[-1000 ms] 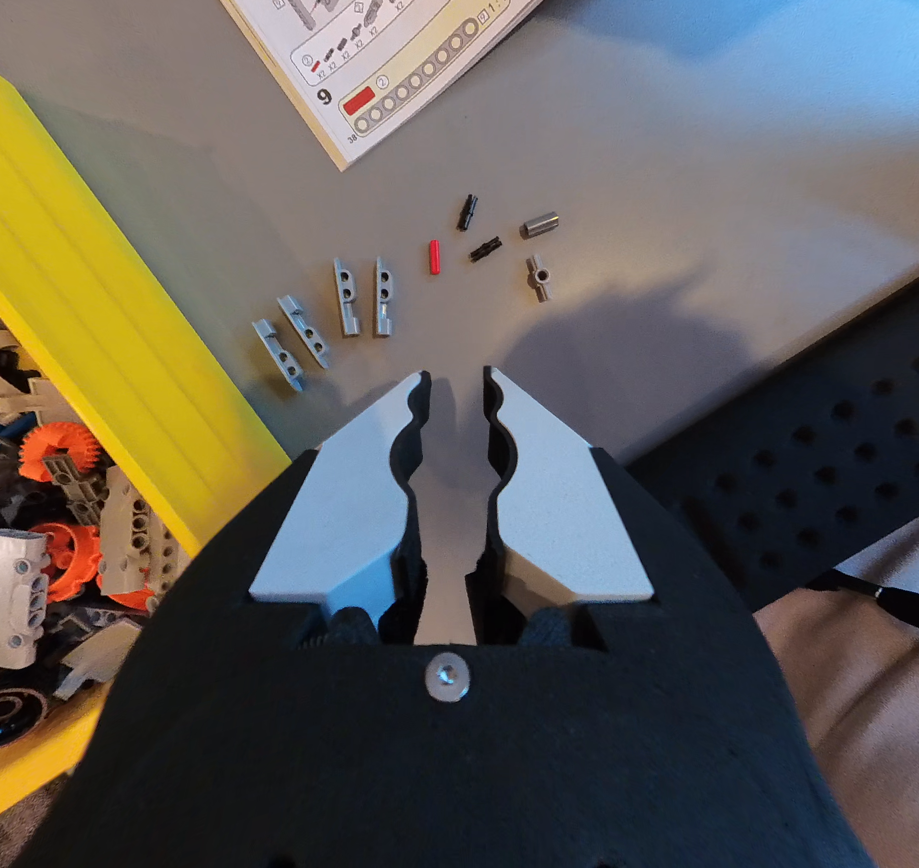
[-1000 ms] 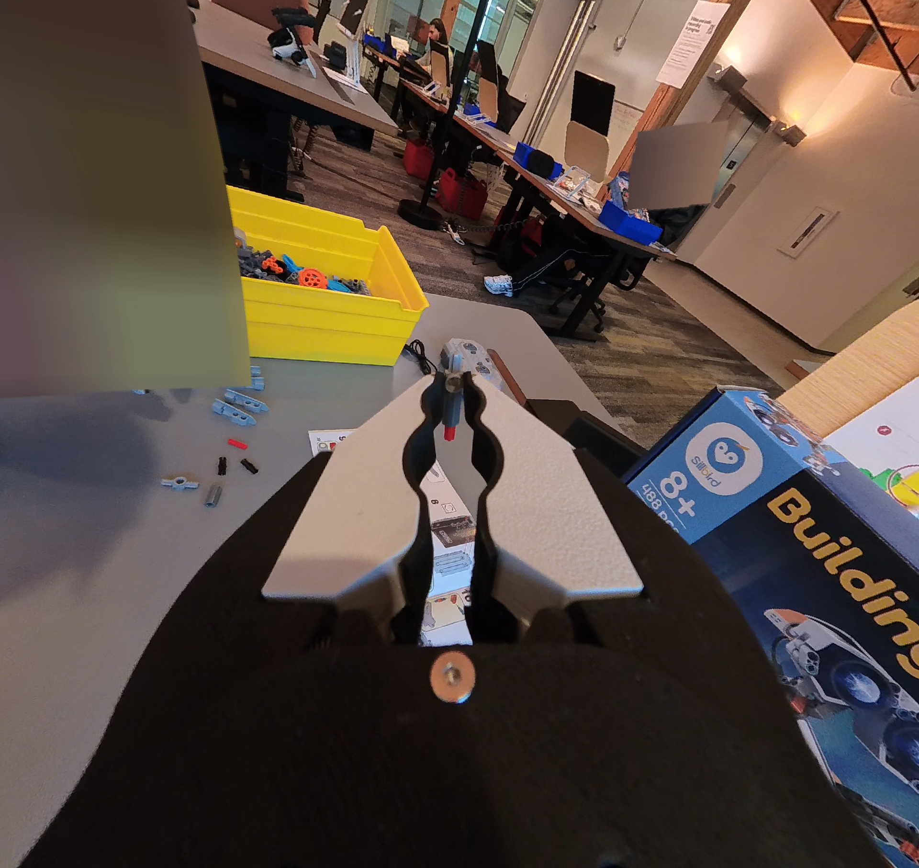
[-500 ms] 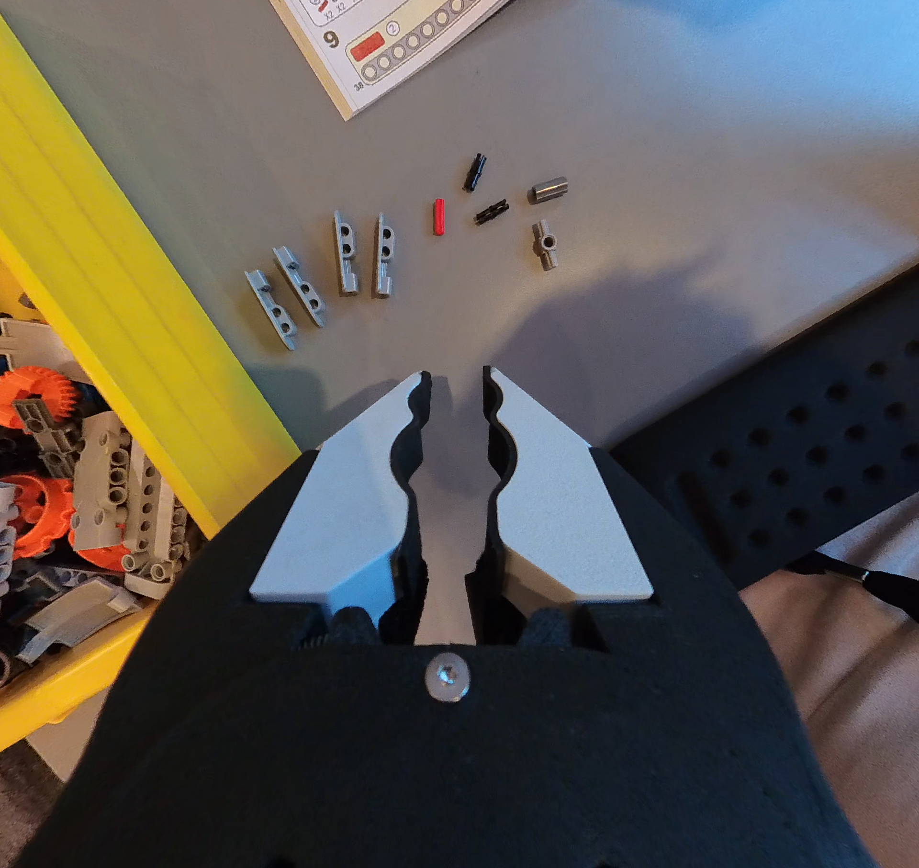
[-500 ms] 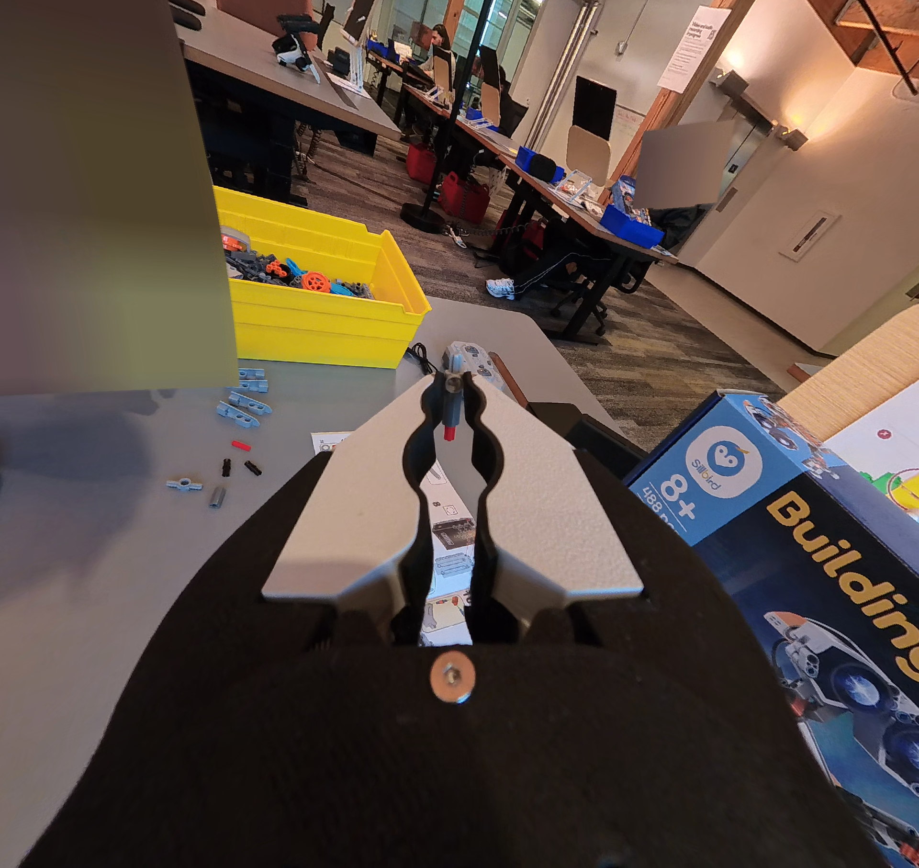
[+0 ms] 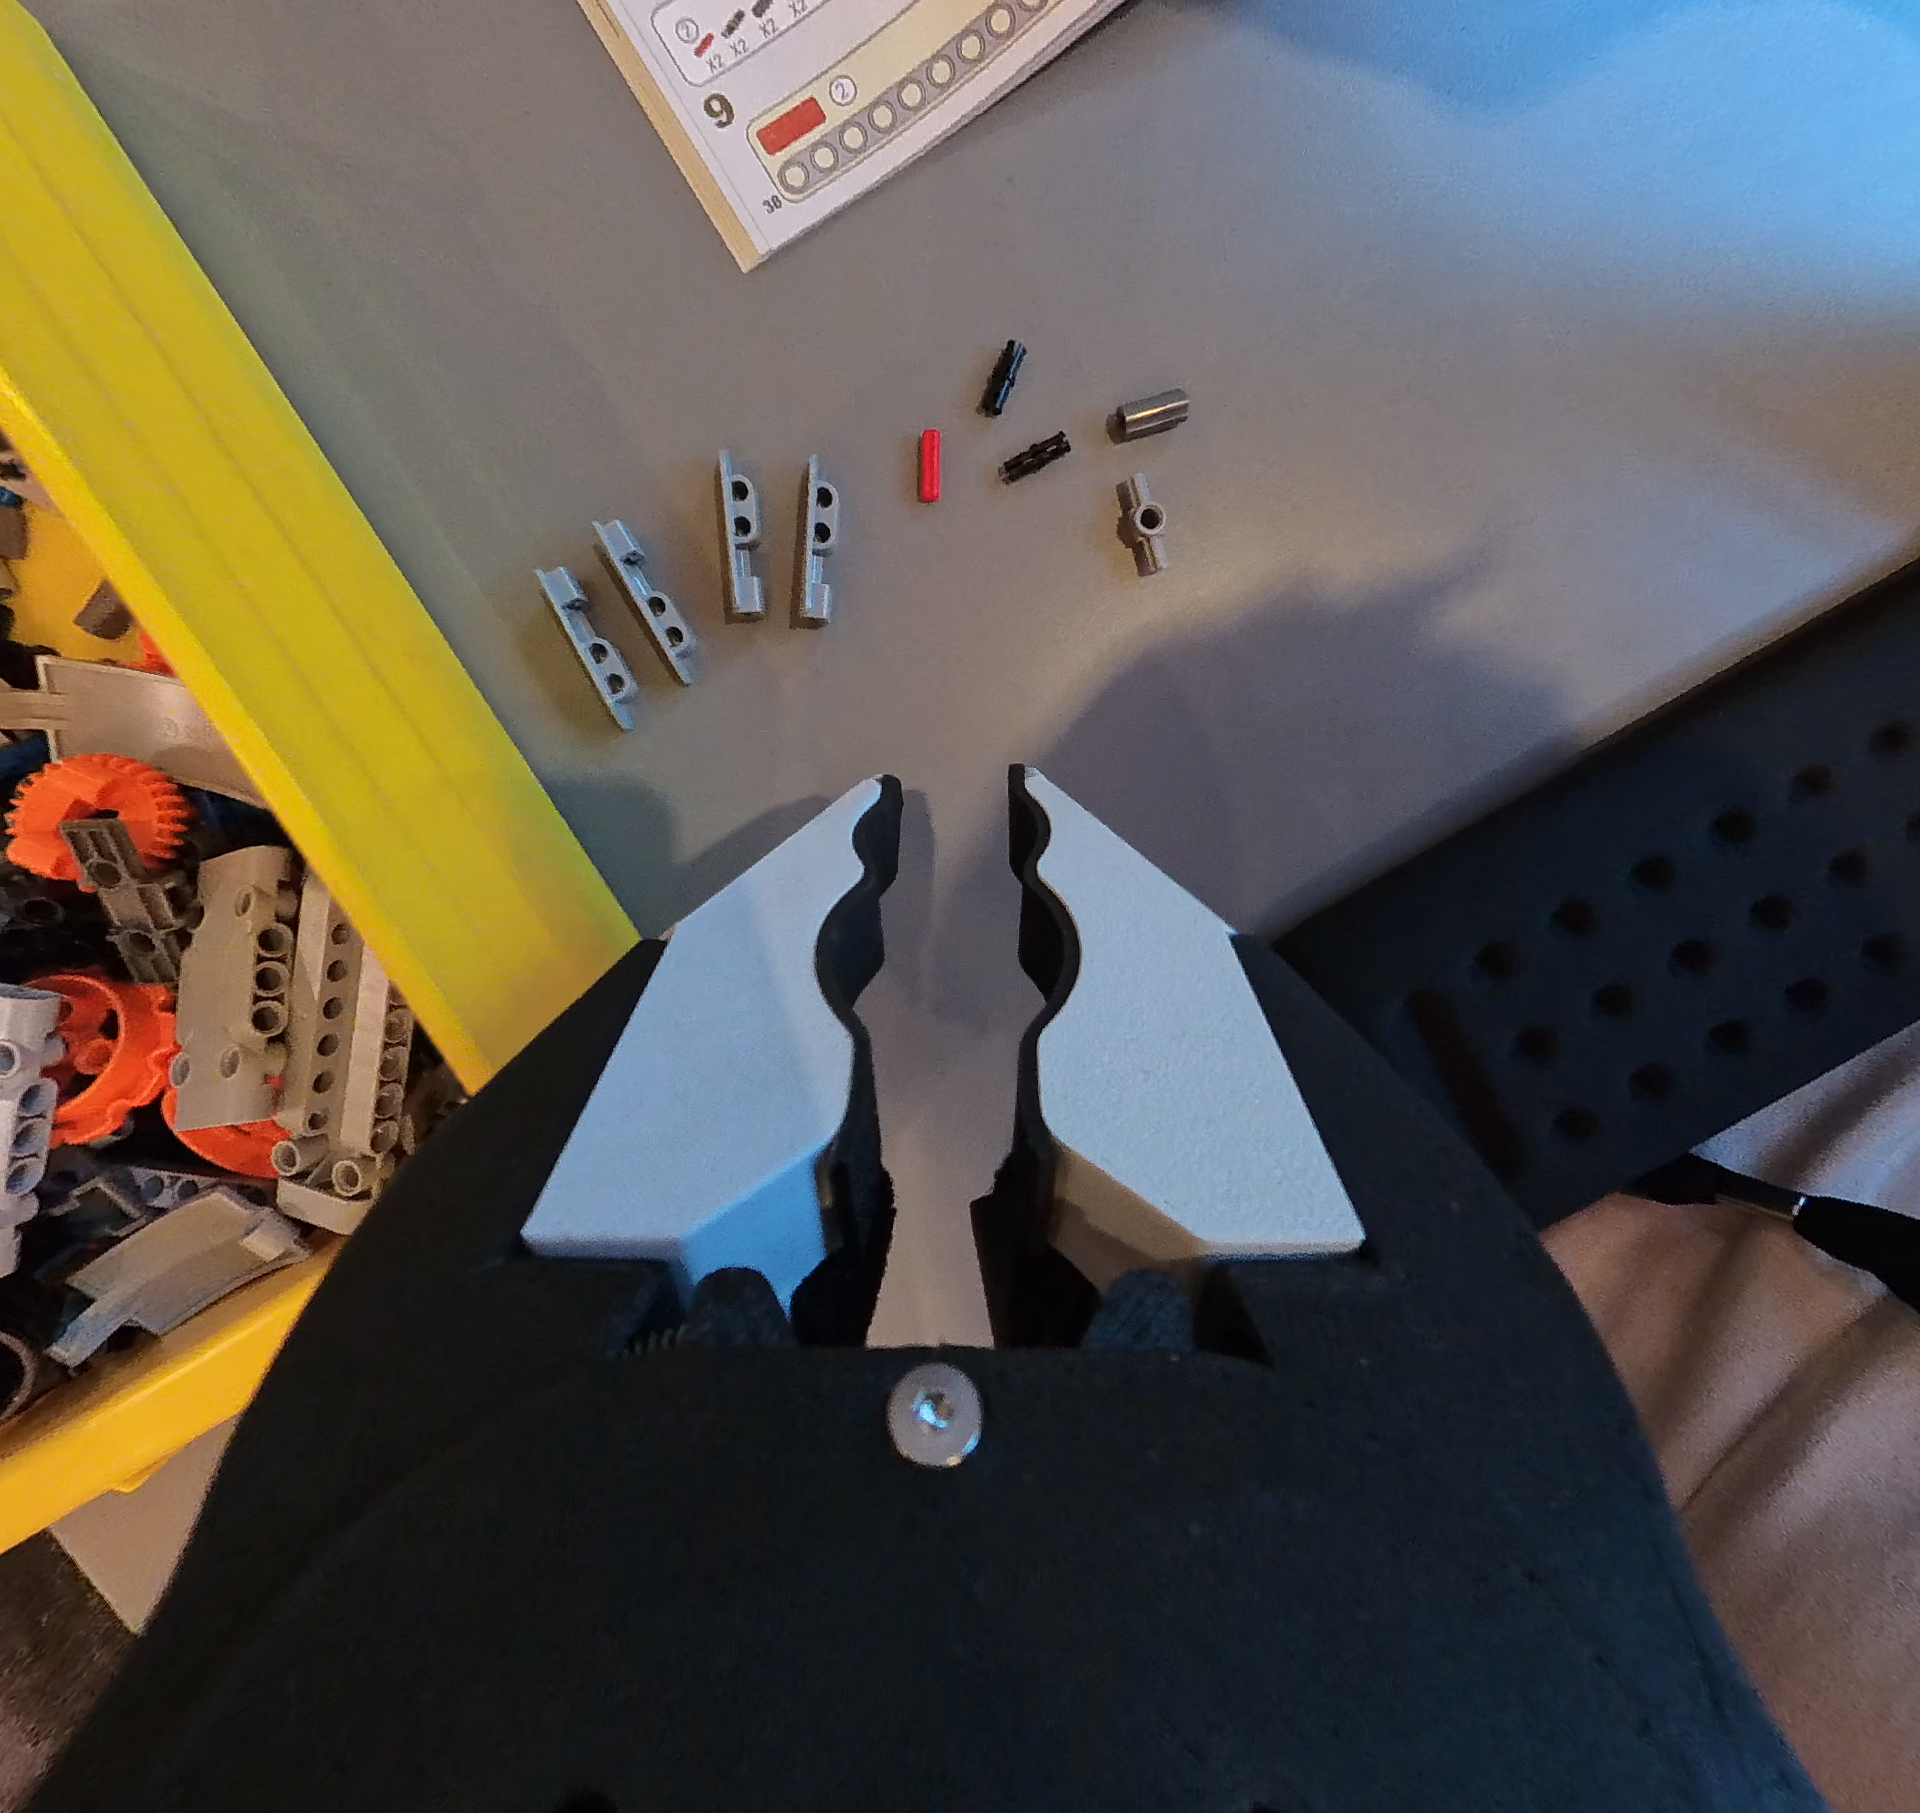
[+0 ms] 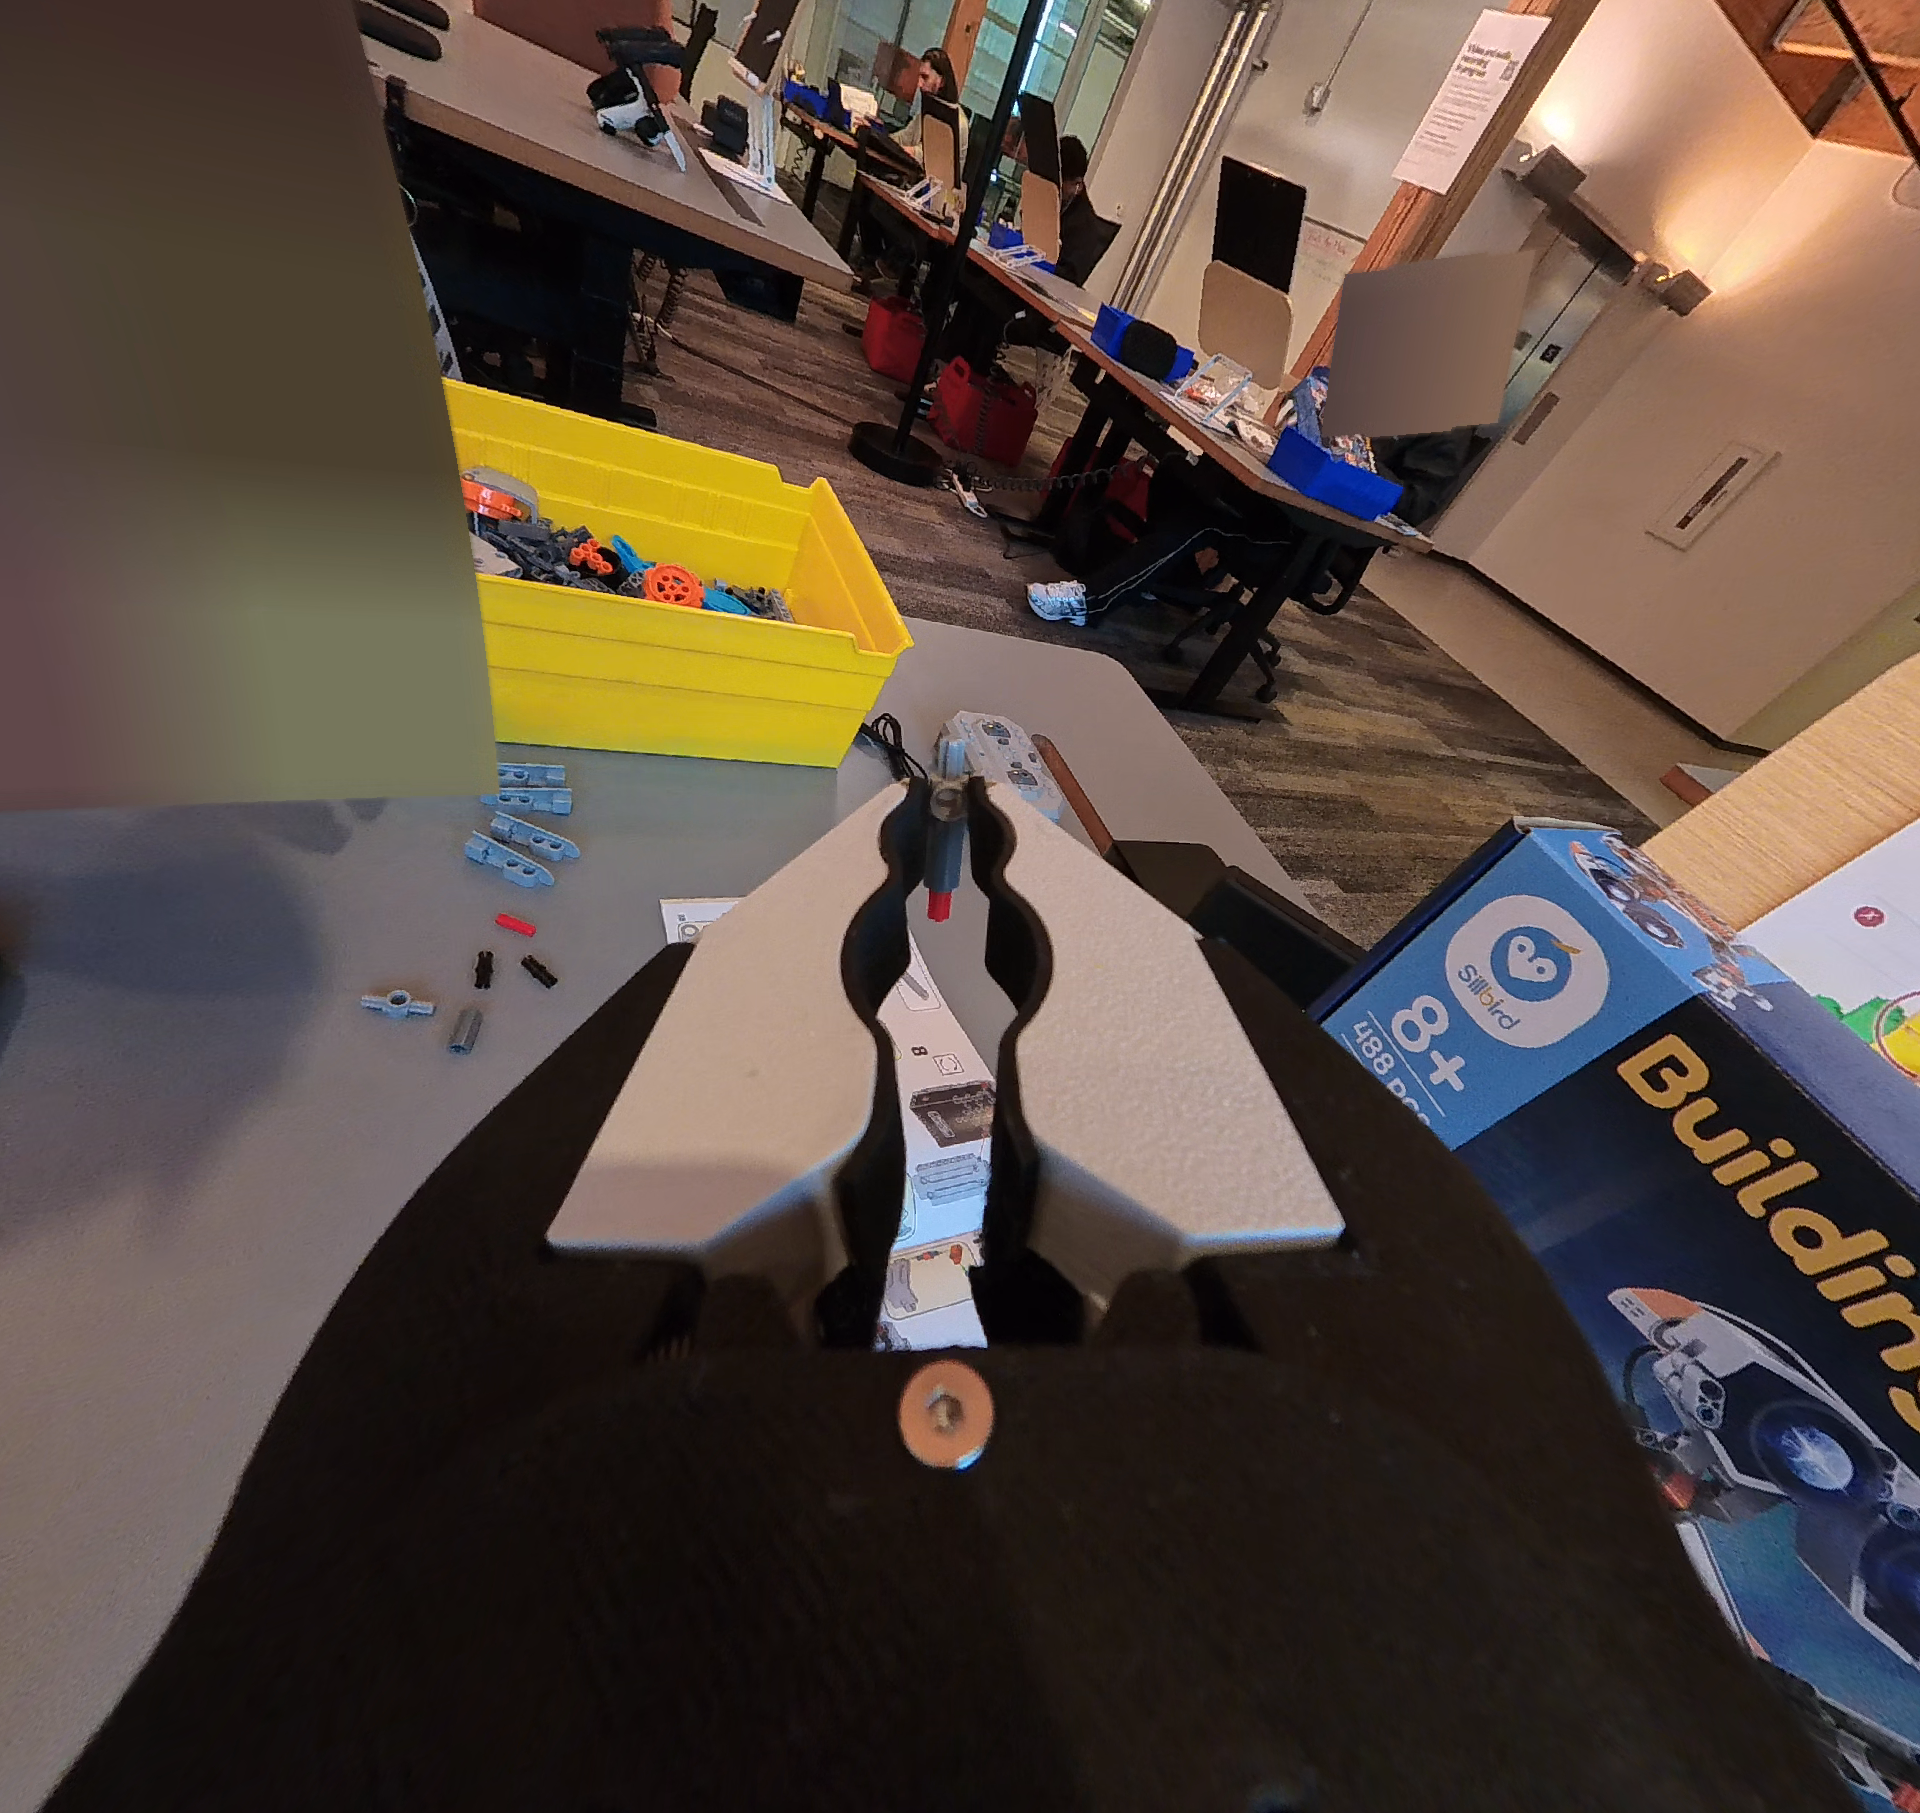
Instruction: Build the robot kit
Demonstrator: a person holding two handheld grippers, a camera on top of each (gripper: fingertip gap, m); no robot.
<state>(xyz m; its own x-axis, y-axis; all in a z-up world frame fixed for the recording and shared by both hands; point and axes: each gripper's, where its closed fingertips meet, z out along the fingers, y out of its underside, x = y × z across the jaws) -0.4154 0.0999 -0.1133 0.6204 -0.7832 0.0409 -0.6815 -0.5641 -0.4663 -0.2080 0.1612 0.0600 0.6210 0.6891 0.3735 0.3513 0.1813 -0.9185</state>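
Note:
My left gripper (image 5: 956,787) is open and empty above the grey table. Just ahead of it lie several small grey beam pieces (image 5: 743,548), a red pin (image 5: 929,463), two black pins (image 5: 1035,457), a grey sleeve (image 5: 1151,413) and a grey cross connector (image 5: 1145,523). My right gripper (image 6: 945,789) is shut on a small grey connector with a red pin sticking out of it (image 6: 943,854), held in the air above the table. The same loose parts show at its left: the beam pieces (image 6: 520,828) and the red pin (image 6: 513,924).
A yellow bin (image 5: 239,558) of building parts stands at the left; it also shows in the right wrist view (image 6: 675,662). An instruction booklet (image 5: 862,49) lies beyond the parts. A black perforated panel (image 5: 1662,942) is at the right. A blue product box (image 6: 1621,1140) stands right of my right gripper. Tip to tip, the grippers are about 30 cm apart.
The left gripper has shifted a little over the table, so the parts and booklet slid in its view. The right gripper still holds its piece, almost still.

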